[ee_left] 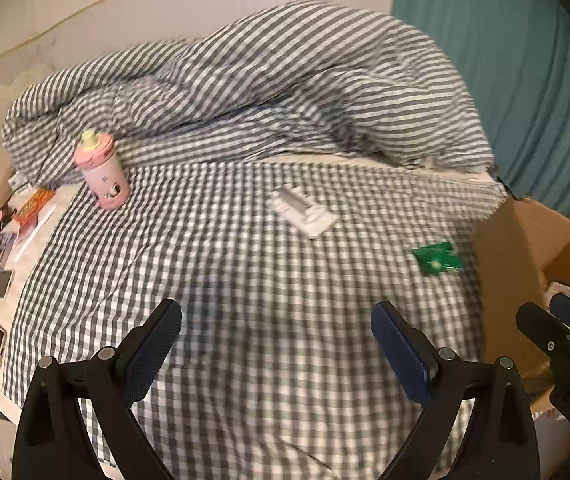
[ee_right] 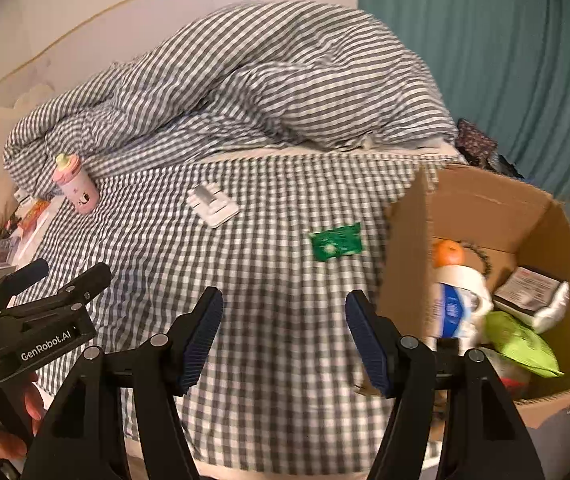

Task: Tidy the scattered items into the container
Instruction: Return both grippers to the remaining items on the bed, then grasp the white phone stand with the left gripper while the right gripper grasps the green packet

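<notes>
Bed (ee_left: 269,320) covered in a grey-and-white checked sheet; a striped duvet (ee_left: 285,92) lies bunched along its far side. Pale wall (ee_left: 133,4) behind, with a thin gold curved line across it. Teal curtain (ee_right: 485,60) hangs at the right. Warm indoor light; edges of both views blurred.

Matt checked cloth sheet (ee_left: 245,300), plain brown cardboard box (ee_right: 485,208), glossy green packet (ee_right: 337,241).
</notes>
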### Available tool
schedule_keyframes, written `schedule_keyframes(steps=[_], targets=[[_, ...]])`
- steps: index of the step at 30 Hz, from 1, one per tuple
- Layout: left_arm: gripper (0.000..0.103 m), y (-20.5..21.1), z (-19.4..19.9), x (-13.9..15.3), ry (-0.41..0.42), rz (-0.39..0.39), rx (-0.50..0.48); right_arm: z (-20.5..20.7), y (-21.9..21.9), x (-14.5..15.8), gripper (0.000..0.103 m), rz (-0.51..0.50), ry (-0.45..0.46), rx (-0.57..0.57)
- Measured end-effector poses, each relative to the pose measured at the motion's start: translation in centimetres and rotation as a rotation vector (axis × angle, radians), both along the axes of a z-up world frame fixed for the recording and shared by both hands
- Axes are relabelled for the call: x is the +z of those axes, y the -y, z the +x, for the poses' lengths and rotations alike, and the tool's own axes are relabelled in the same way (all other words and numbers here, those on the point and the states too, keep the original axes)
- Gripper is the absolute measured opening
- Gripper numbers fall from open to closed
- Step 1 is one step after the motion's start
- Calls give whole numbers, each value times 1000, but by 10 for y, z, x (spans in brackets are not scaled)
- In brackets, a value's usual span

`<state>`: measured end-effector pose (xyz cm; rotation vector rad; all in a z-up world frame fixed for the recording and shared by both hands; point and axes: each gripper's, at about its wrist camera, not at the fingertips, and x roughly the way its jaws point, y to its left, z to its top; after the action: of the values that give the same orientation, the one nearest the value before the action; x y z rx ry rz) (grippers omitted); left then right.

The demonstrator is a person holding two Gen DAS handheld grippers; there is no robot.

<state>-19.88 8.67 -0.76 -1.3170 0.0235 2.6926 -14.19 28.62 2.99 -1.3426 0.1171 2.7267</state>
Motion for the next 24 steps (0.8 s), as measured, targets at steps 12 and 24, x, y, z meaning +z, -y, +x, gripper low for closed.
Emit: schedule_keyframes(steps=[12, 24], targets=[[98, 2, -91, -76, 108, 12, 23, -92, -26, -78, 68, -55, 125, -74], [98, -51, -166, -133, 146, 11, 4, -129, -85, -131, 72, -58, 154, -216]])
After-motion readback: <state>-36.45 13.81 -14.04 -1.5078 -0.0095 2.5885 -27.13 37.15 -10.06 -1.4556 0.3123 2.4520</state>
